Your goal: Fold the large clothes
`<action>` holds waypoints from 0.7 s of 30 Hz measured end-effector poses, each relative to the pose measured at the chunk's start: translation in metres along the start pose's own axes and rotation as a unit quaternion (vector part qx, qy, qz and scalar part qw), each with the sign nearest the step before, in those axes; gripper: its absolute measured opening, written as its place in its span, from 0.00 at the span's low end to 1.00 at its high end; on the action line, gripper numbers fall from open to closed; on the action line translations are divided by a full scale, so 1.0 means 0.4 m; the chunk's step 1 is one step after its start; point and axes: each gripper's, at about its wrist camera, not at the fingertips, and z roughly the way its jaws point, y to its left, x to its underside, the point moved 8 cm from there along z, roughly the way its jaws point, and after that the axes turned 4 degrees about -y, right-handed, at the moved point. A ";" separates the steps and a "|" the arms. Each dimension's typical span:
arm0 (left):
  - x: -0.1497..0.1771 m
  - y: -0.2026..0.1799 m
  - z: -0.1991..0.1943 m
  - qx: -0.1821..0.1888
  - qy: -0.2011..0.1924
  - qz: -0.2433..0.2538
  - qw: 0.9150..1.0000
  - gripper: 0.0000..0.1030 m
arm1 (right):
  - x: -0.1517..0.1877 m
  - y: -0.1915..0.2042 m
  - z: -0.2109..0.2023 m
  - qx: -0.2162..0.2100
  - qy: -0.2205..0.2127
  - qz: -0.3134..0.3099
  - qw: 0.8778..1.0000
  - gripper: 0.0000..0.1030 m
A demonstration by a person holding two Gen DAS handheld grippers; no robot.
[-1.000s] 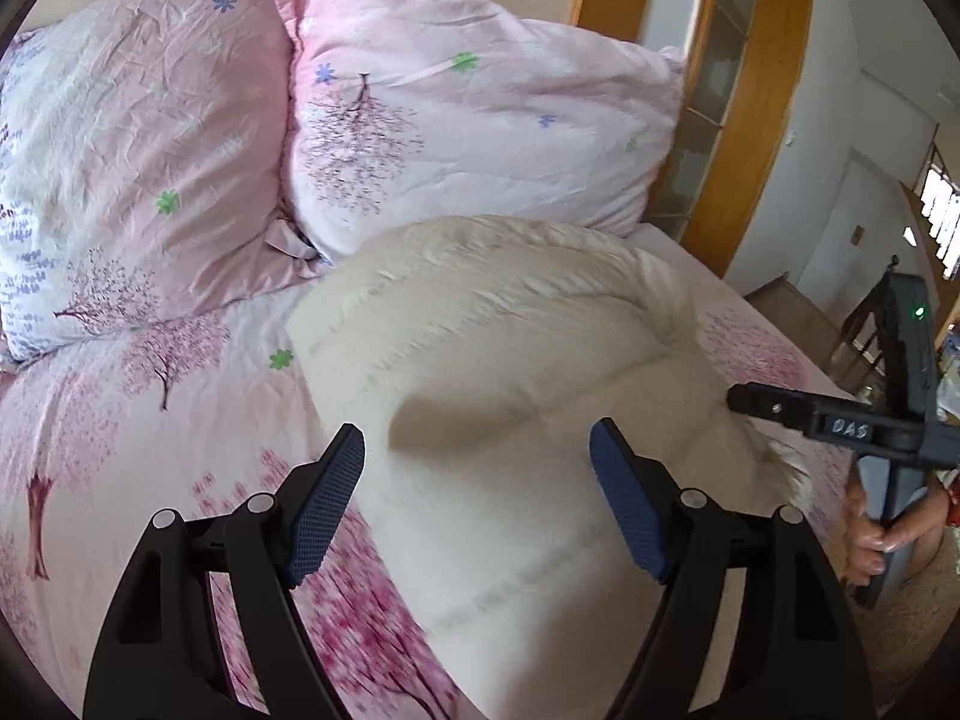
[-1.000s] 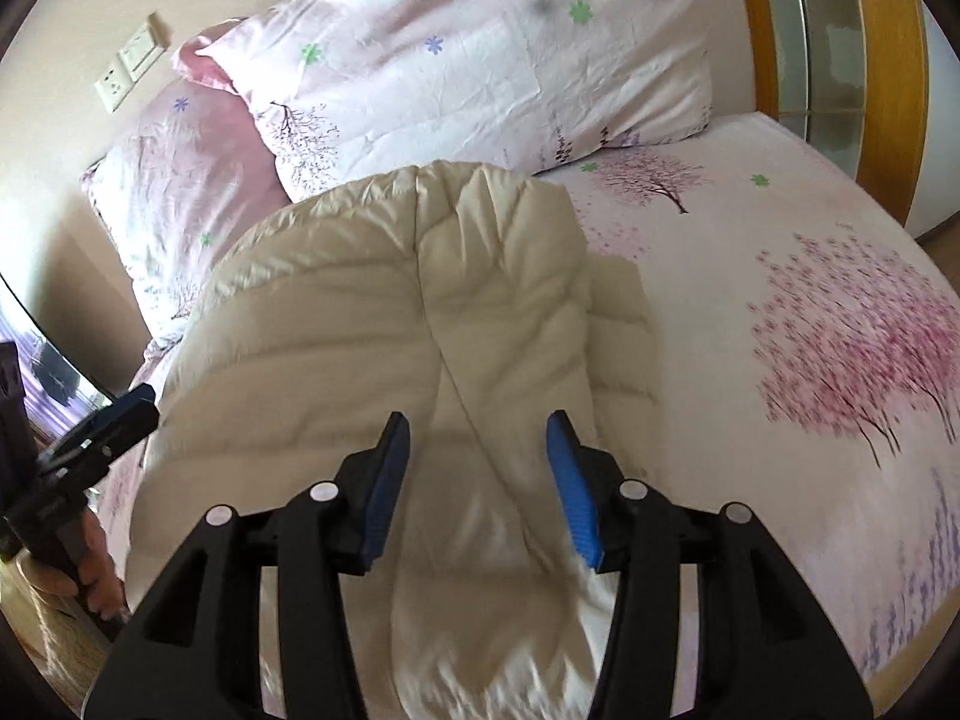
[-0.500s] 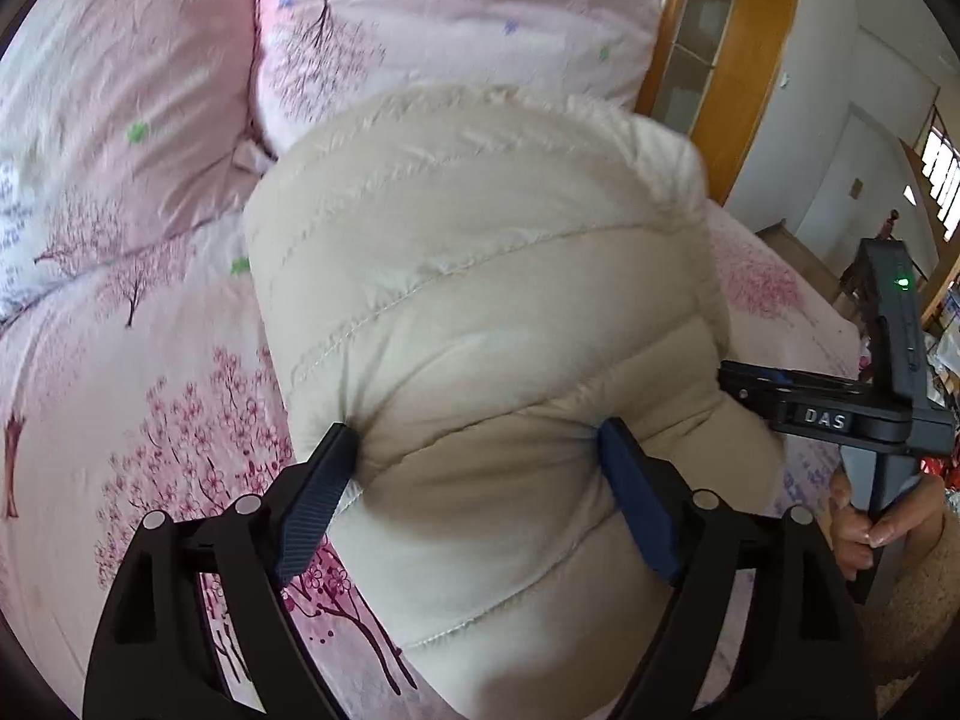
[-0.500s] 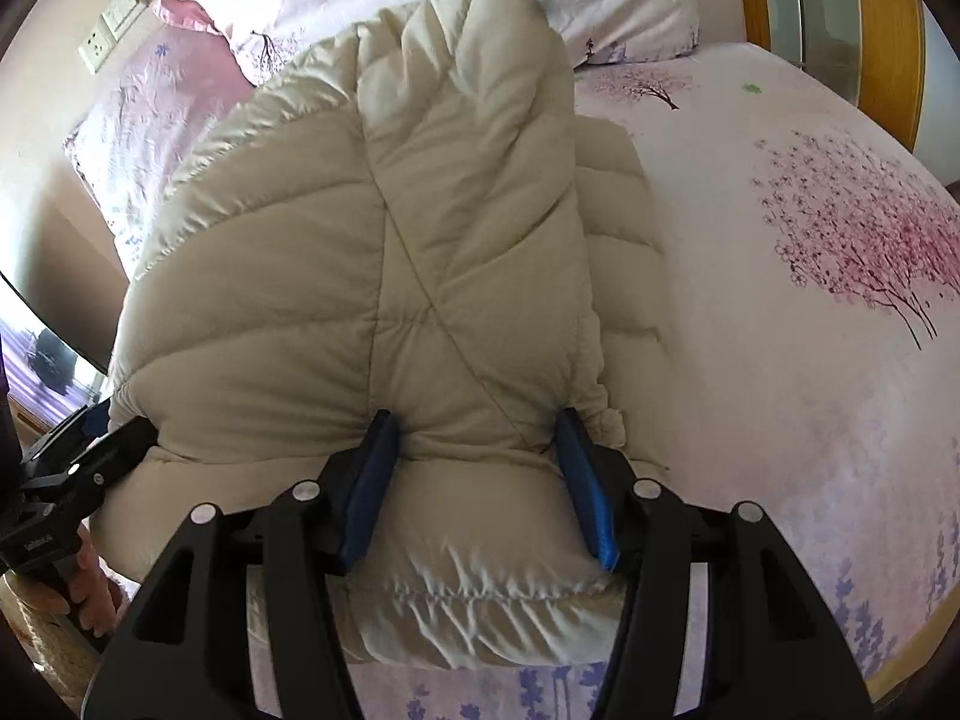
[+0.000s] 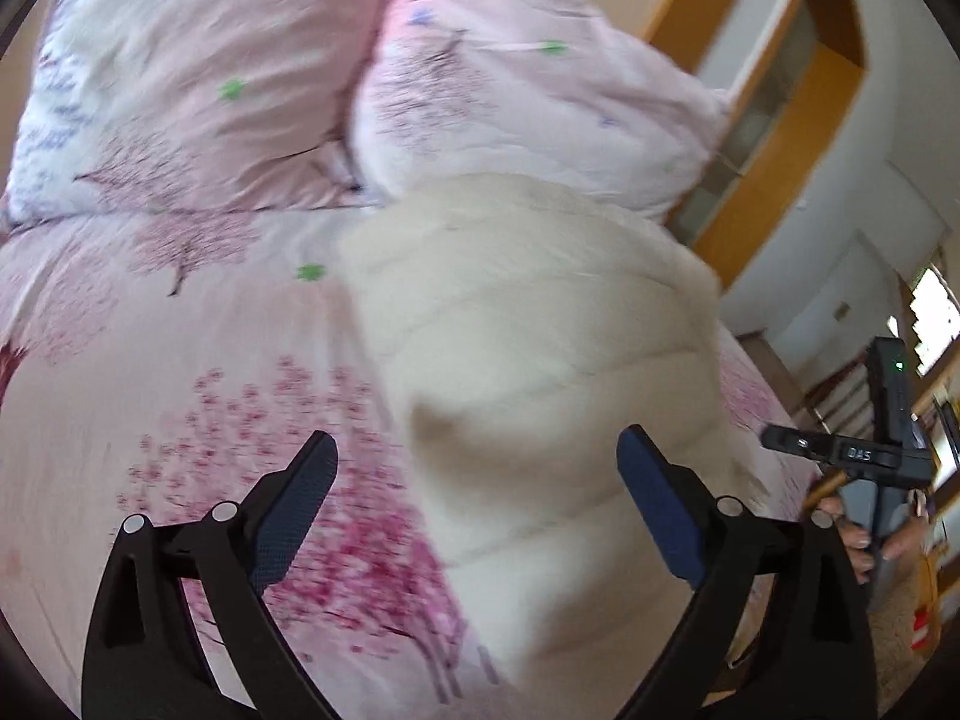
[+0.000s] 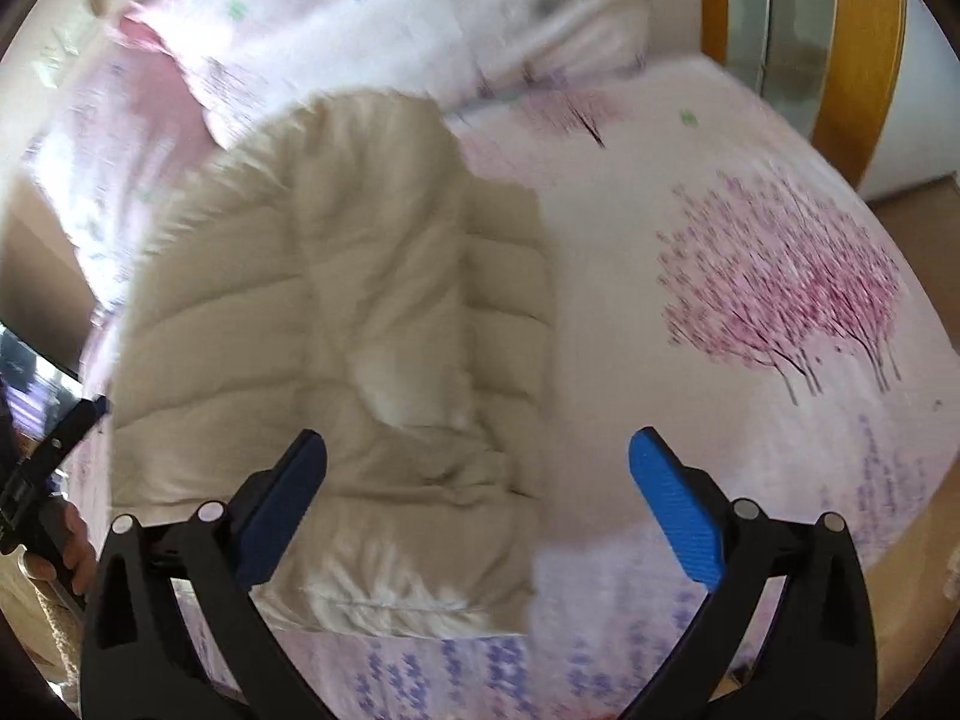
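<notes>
The cream quilted jacket (image 6: 336, 372) lies on the pink blossom-print bed cover (image 6: 750, 252) as a compact padded bundle, its far end close to the two pillows (image 5: 252, 78) at the head of the bed and its near hem just short of the bed's front edge. In the right wrist view one panel is laid over another, with a lower layer showing as a strip along the right side, so the main folds appear to be made already. The left gripper (image 5: 480, 510) has just been opening its jaws and now holds them wide apart with nothing pressed between the pads; the bundle's left edge sits in the gap but neither pad touches it. The right gripper (image 6: 480, 498) has likewise just spread its jaws fully and grips nothing, the jacket's near right corner lying under the left pad and bare cover under the right. Judging from this, the garment is released and the fold looks nearly or wholly finished; what may remain is squaring the uneven near hem and pressing the puffy layers flatter. Both views are motion-blurred, so fine creases cannot be read.
</notes>
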 end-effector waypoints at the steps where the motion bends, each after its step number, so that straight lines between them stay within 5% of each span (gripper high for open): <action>1: 0.001 0.012 0.008 0.003 0.007 -0.008 1.000 0.93 | -0.005 -0.009 0.011 0.005 0.011 0.001 1.000 0.98; 4: 0.004 0.021 0.034 0.030 0.030 -0.028 0.999 0.93 | -0.037 -0.034 0.038 -0.028 0.003 0.038 0.999 0.98; 7: 0.005 0.021 0.063 0.064 0.053 -0.048 0.995 0.93 | -0.071 -0.040 0.063 -0.154 0.002 0.095 0.983 0.98; 9: 0.006 0.023 0.082 0.091 0.068 -0.070 0.991 0.93 | -0.088 -0.050 0.089 -0.195 0.016 0.108 0.975 0.98; 15: -0.005 0.027 0.124 0.123 0.090 -0.091 0.984 0.93 | -0.094 -0.080 0.155 -0.207 0.052 0.113 0.970 0.98; 21: -0.009 0.024 0.157 0.157 0.103 -0.117 0.975 0.93 | -0.083 -0.022 0.183 -0.285 0.084 0.100 0.950 0.98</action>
